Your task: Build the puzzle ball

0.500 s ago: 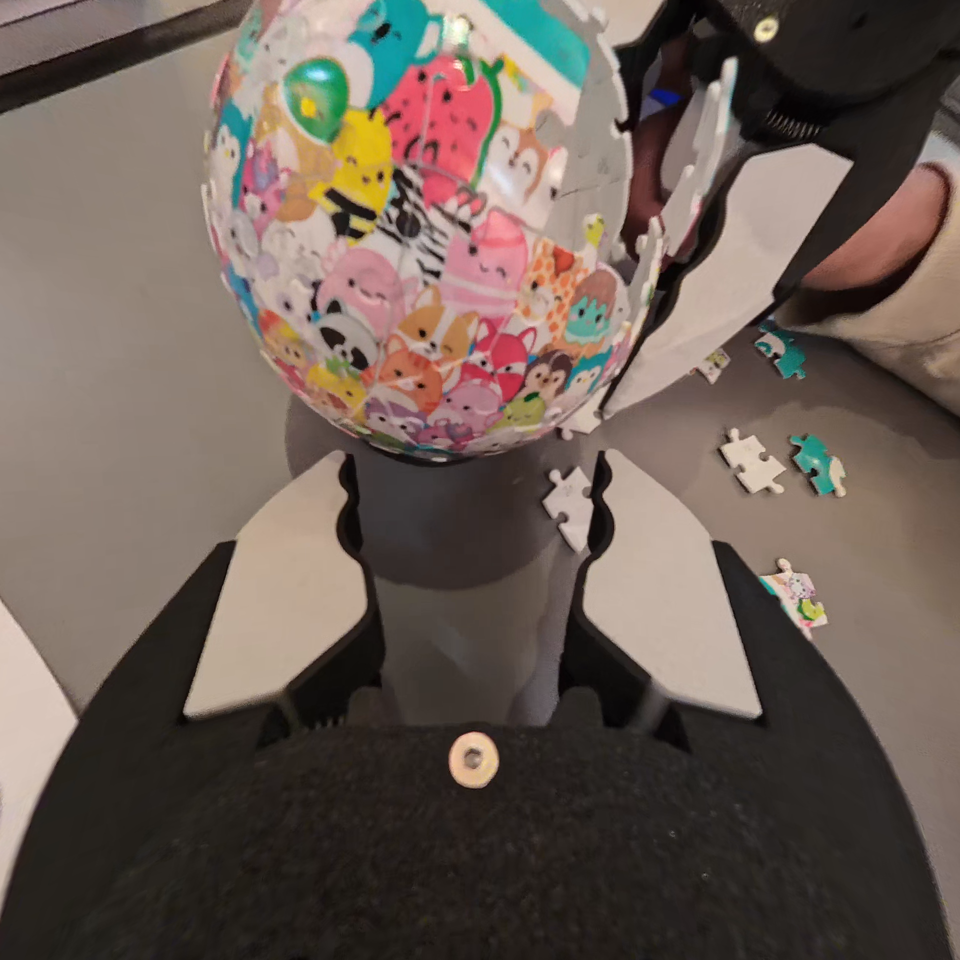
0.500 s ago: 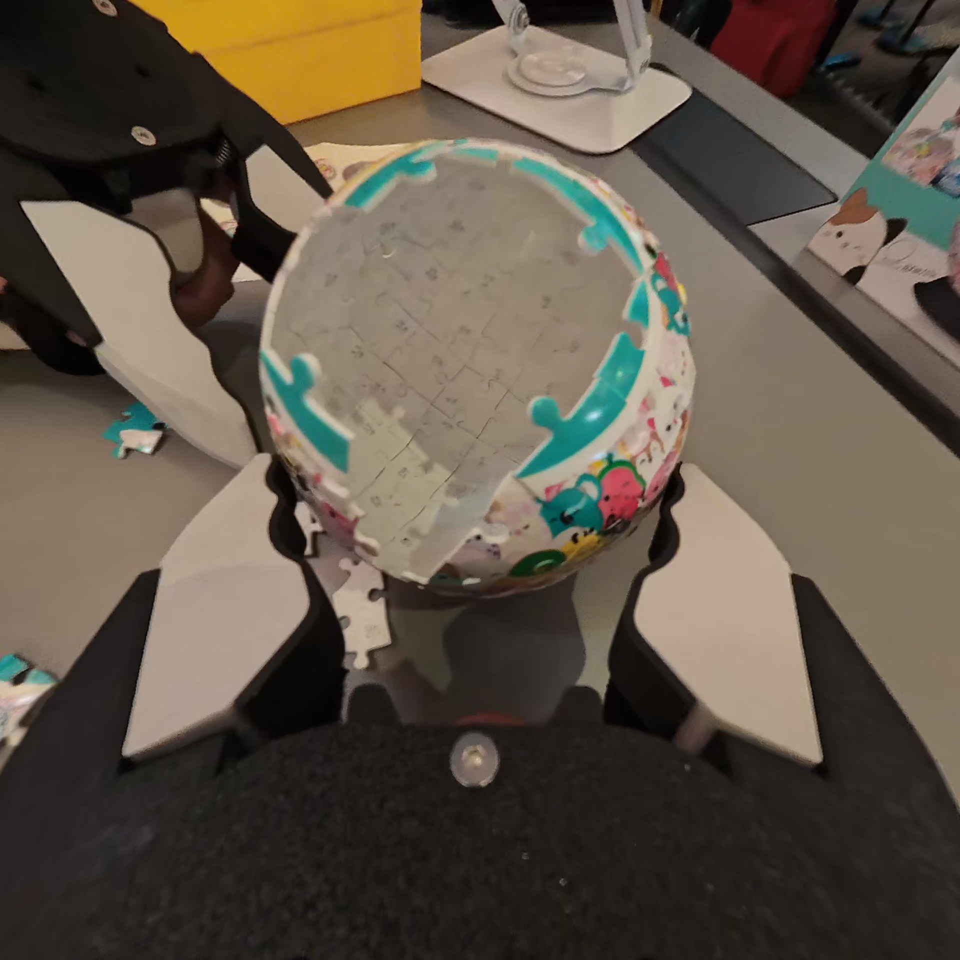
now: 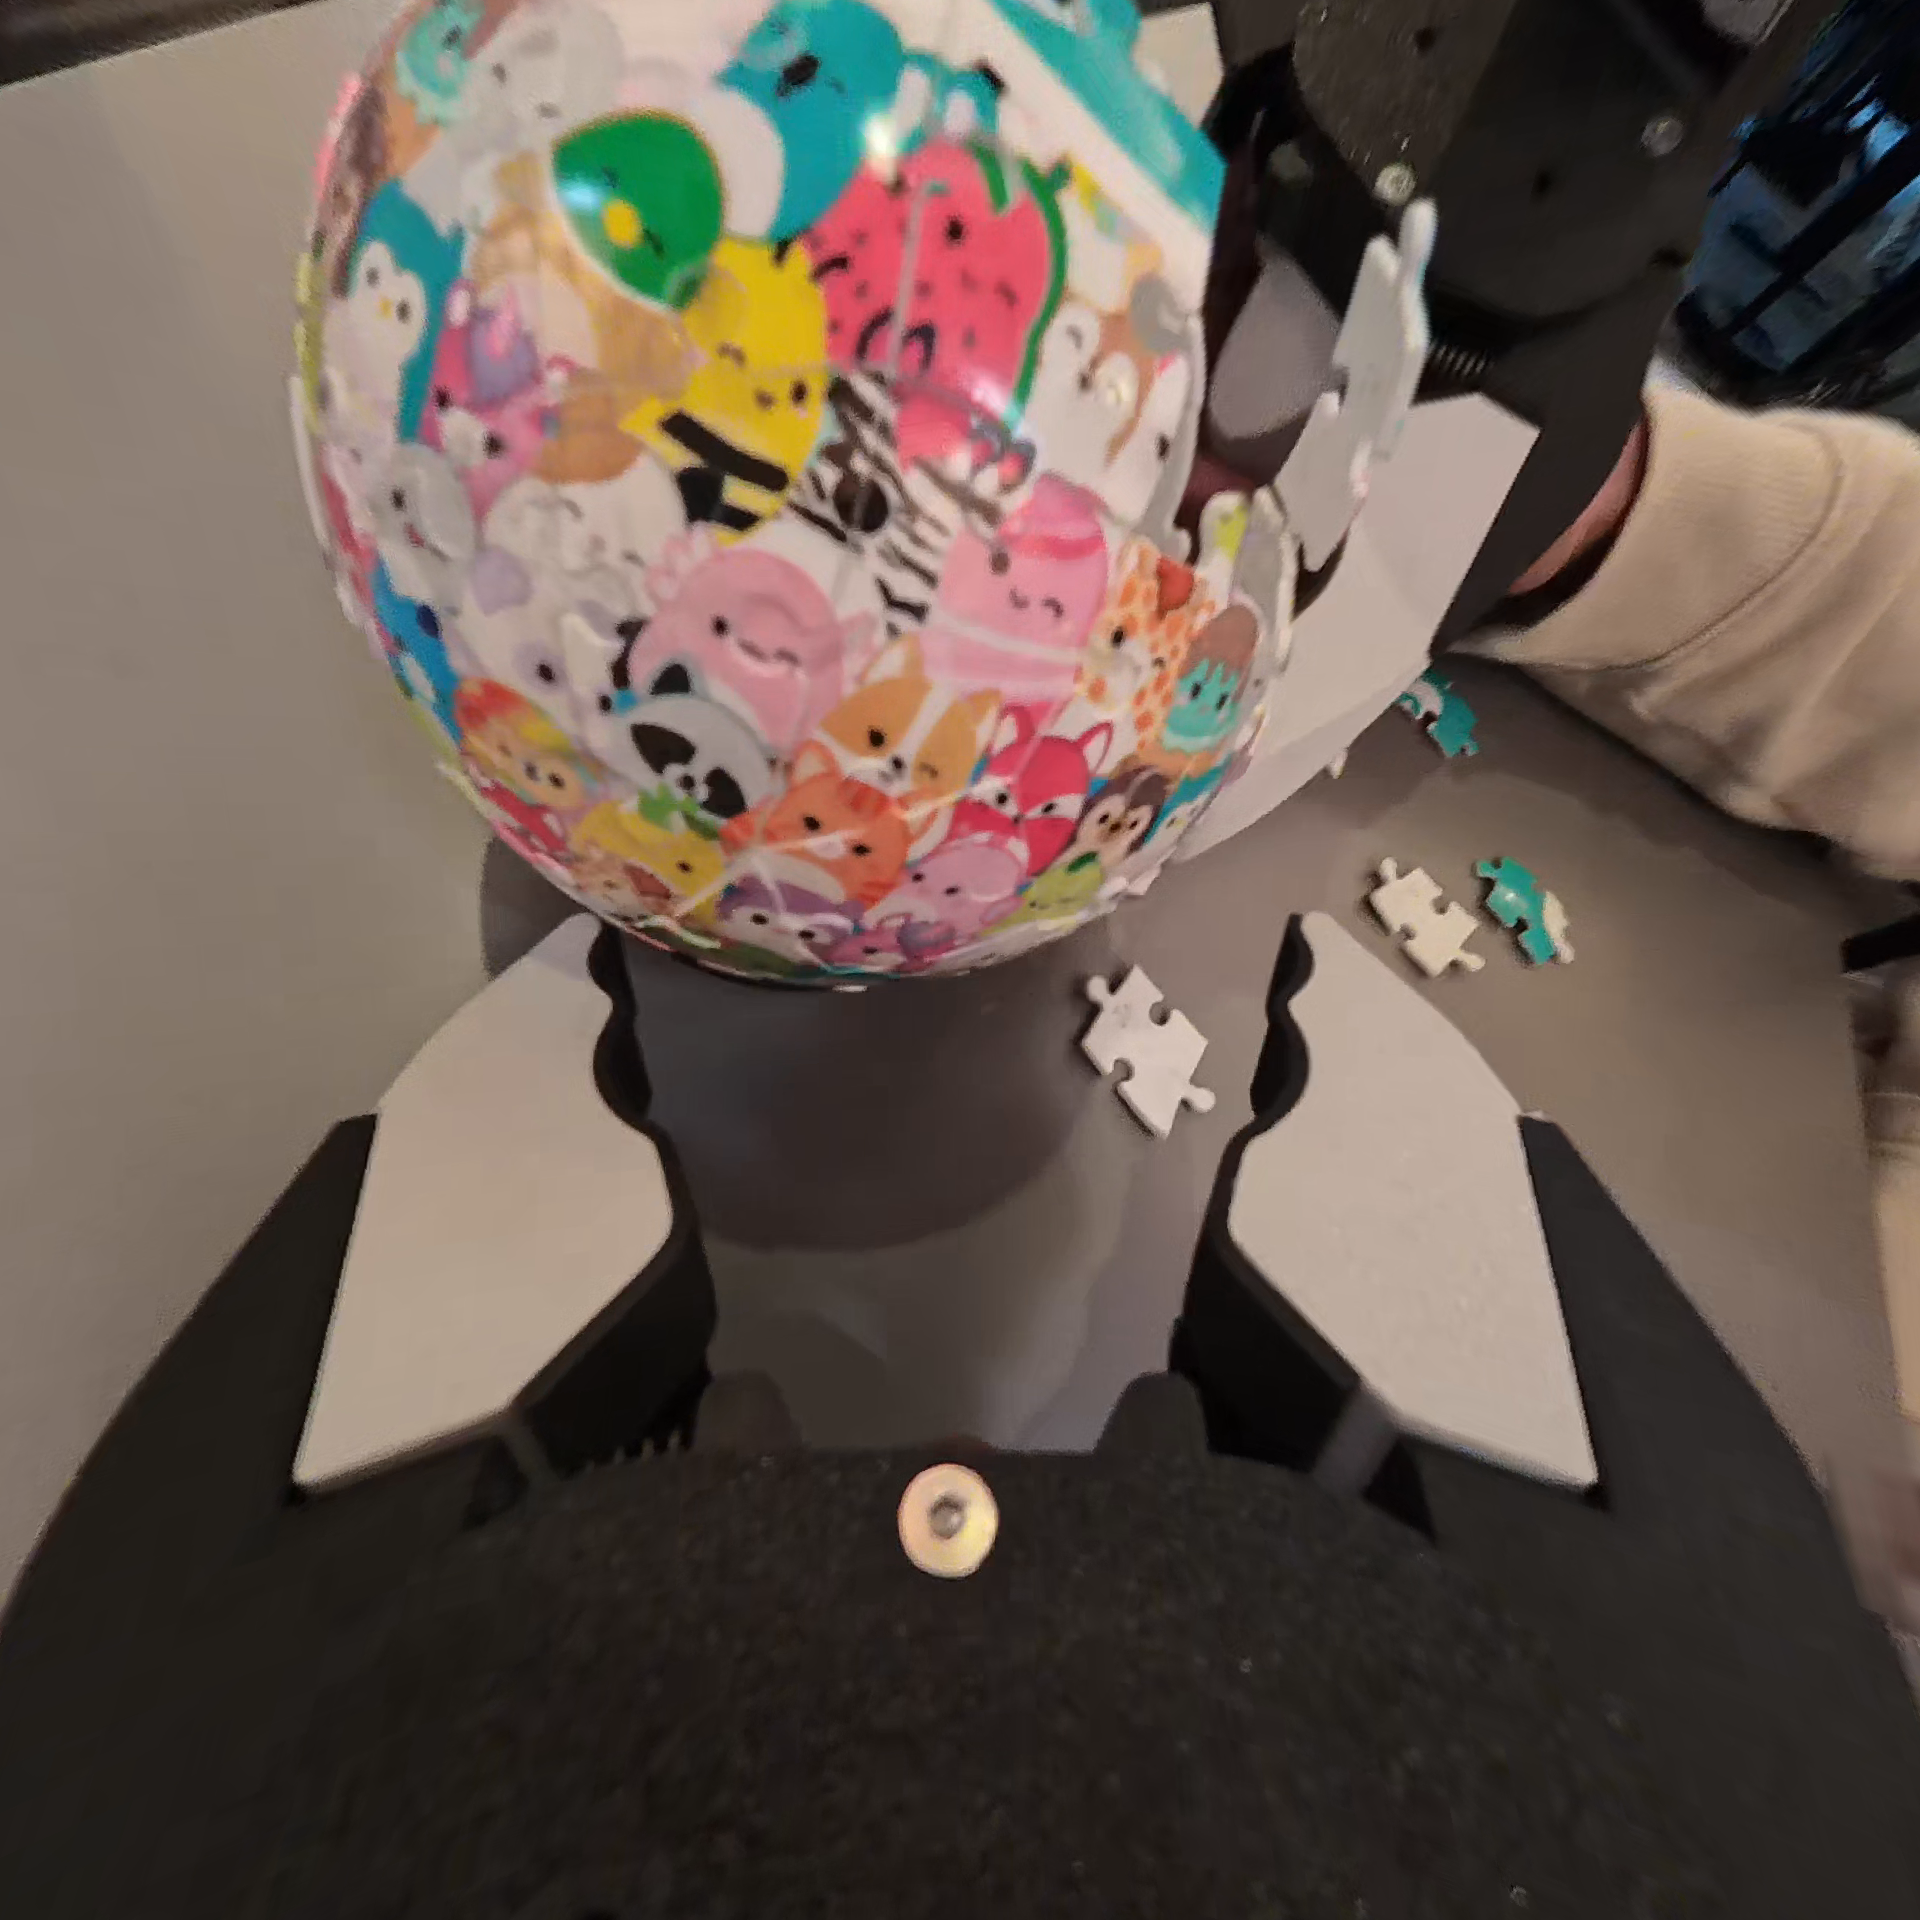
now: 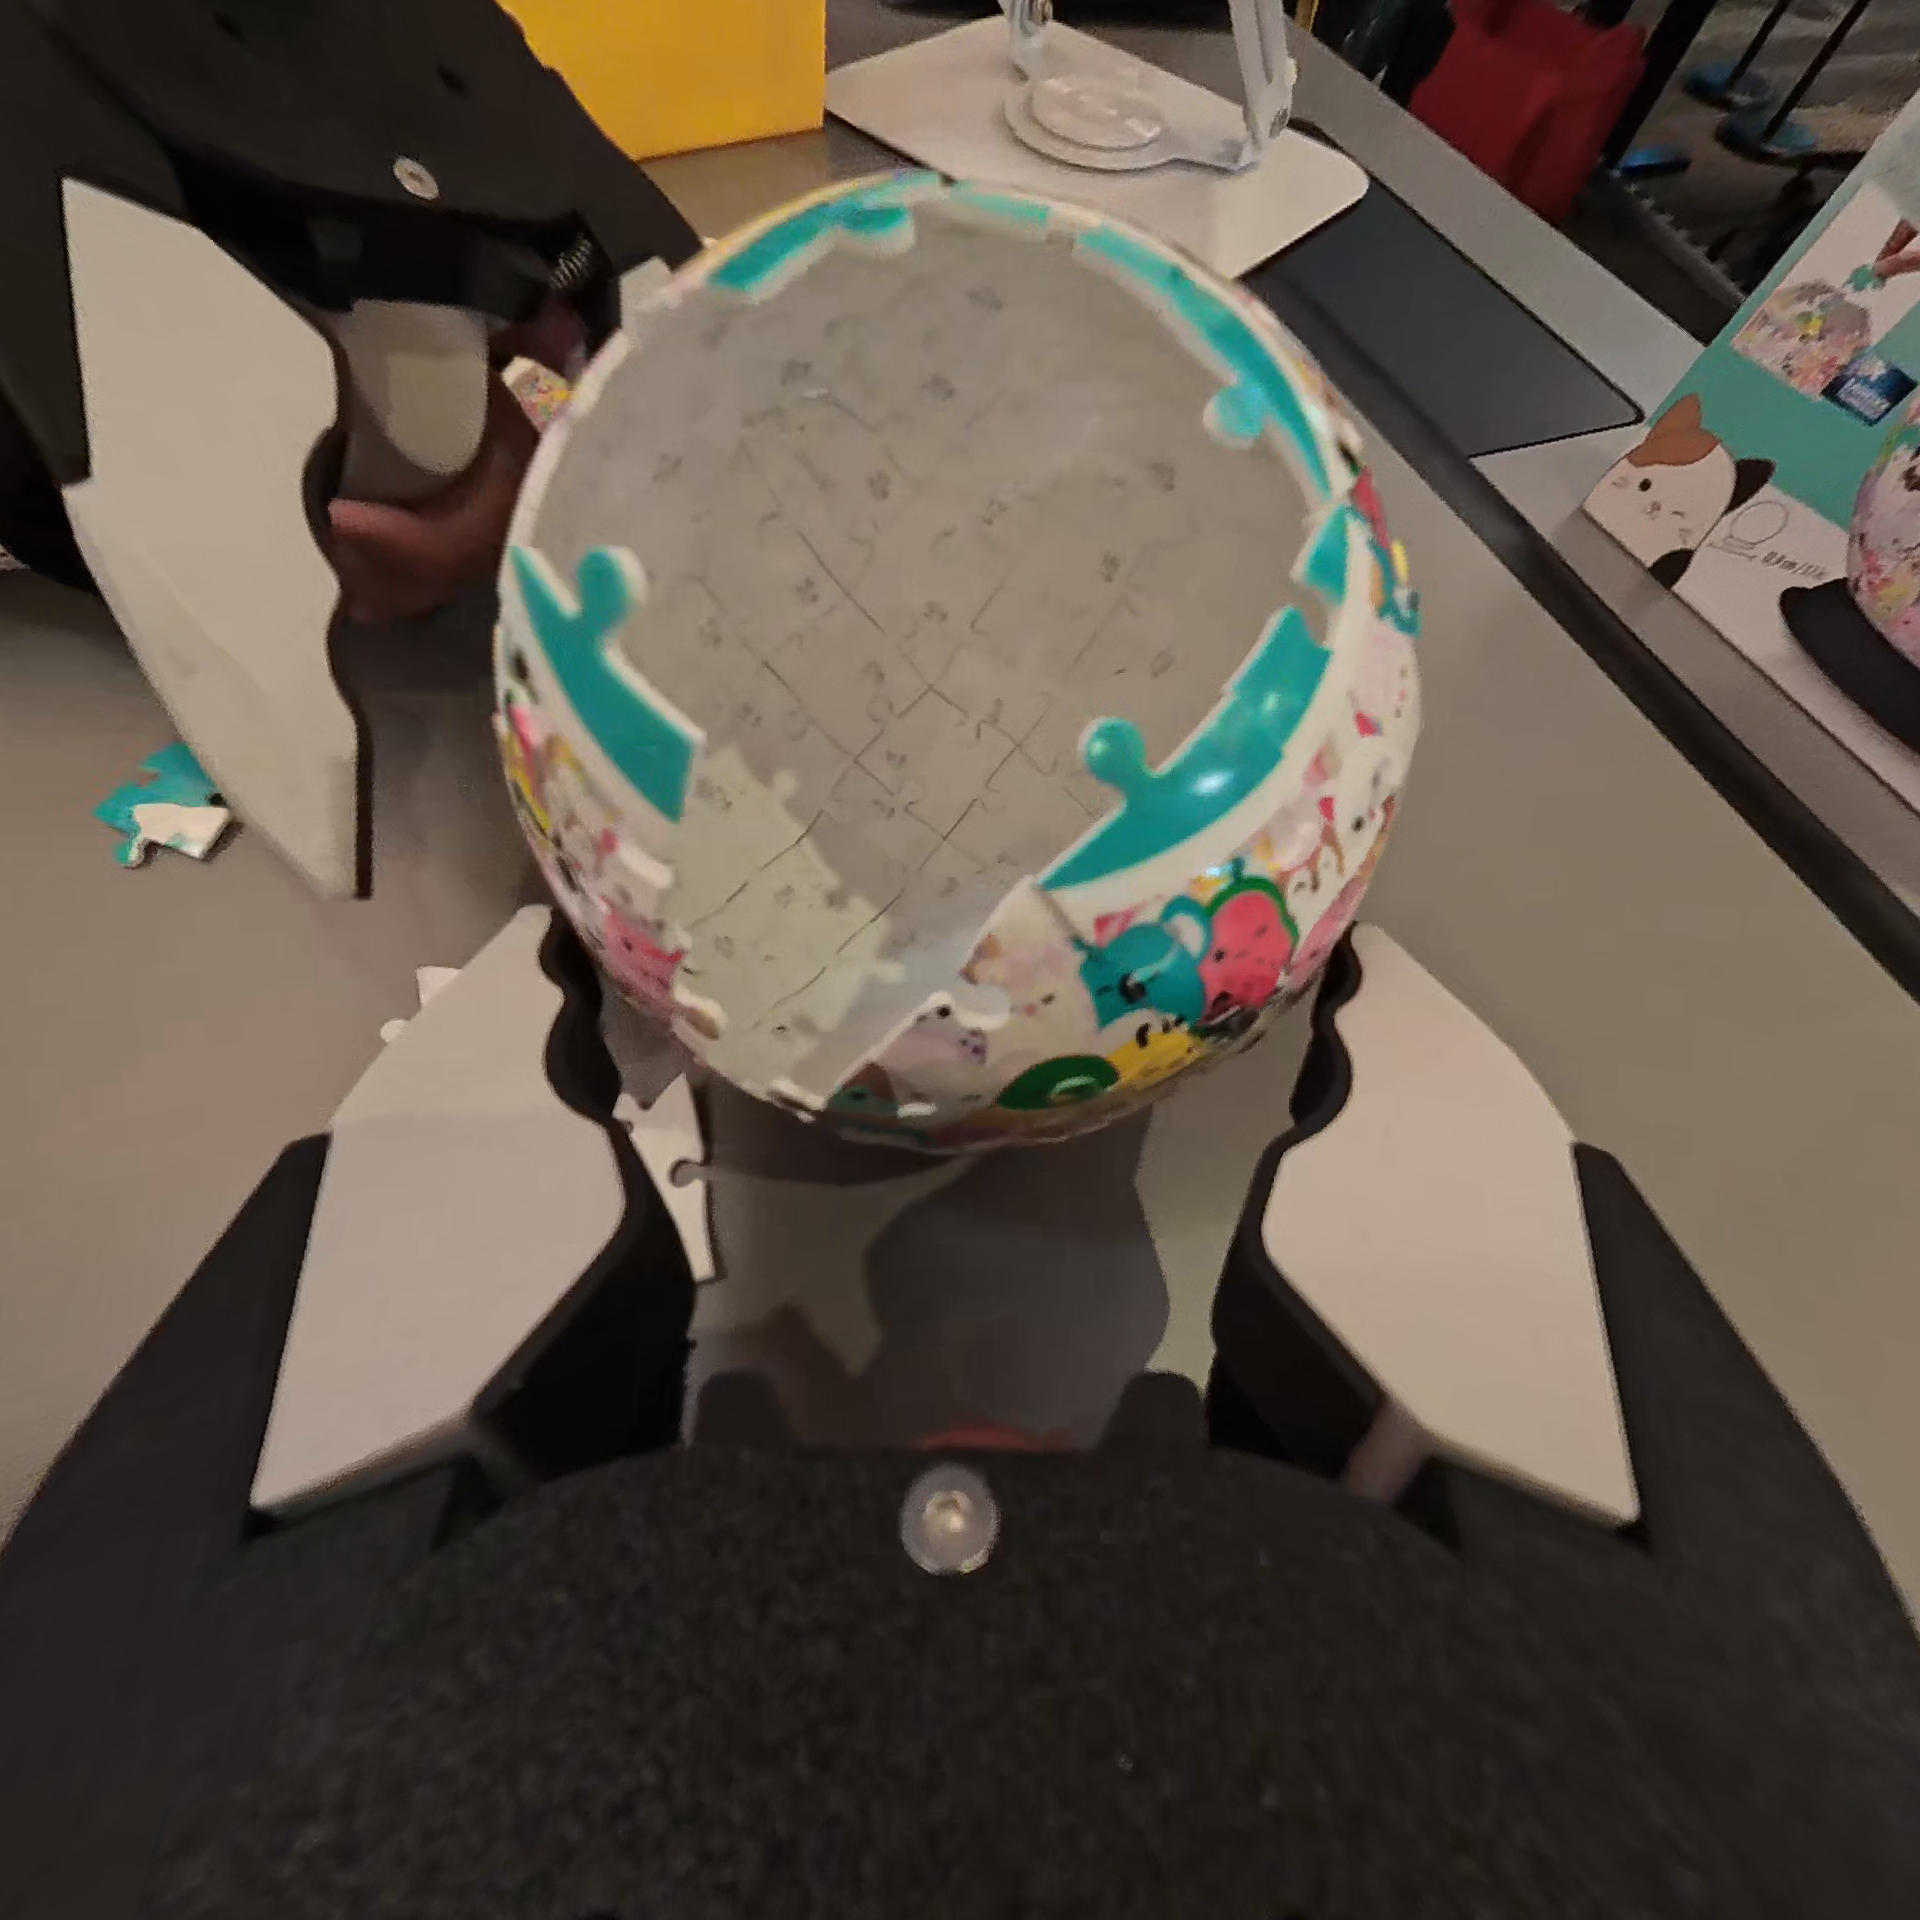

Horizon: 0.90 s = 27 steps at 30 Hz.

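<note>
Grey tabletop (image 3: 156, 727) is carrying the half-built puzzle ball (image 3: 769, 499), sitting on what looks like a dark stand, blurred. I'm holding my left gripper (image 3: 940, 1023) spread and empty just below it. My right gripper (image 4: 951, 997) is parted around the ball's lower sides, contact unclear; loose pieces (image 3: 1148, 1049) are lying nearby.

Small printed marks sit on the grey inner faces of the puzzle ball (image 4: 935, 582) – too blurred to make out; the box (image 4: 1787, 457) at right bears print too.
</note>
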Each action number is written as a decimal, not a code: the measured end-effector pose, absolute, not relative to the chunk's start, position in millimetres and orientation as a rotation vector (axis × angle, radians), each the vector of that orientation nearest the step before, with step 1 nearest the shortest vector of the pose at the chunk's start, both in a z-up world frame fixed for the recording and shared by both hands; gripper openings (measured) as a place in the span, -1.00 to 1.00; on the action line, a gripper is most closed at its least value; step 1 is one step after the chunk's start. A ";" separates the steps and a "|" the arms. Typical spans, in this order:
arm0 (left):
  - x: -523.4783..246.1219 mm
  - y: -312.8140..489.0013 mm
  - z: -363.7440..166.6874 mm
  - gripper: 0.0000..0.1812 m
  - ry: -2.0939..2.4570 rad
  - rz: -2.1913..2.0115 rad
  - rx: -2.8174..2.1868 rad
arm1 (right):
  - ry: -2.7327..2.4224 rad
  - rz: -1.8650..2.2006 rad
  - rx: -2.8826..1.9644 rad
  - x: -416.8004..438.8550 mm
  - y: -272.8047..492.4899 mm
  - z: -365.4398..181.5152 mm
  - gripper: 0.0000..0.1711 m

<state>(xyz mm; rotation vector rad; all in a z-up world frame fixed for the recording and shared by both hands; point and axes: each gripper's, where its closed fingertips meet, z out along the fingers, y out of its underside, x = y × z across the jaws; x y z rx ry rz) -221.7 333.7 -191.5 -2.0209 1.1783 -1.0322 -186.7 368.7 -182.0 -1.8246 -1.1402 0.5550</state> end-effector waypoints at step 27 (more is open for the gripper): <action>-229.9 249.3 -216.4 0.40 1.451 -0.830 -2.139 | -1.431 0.751 -2.120 -196.1 259.4 -221.2 0.69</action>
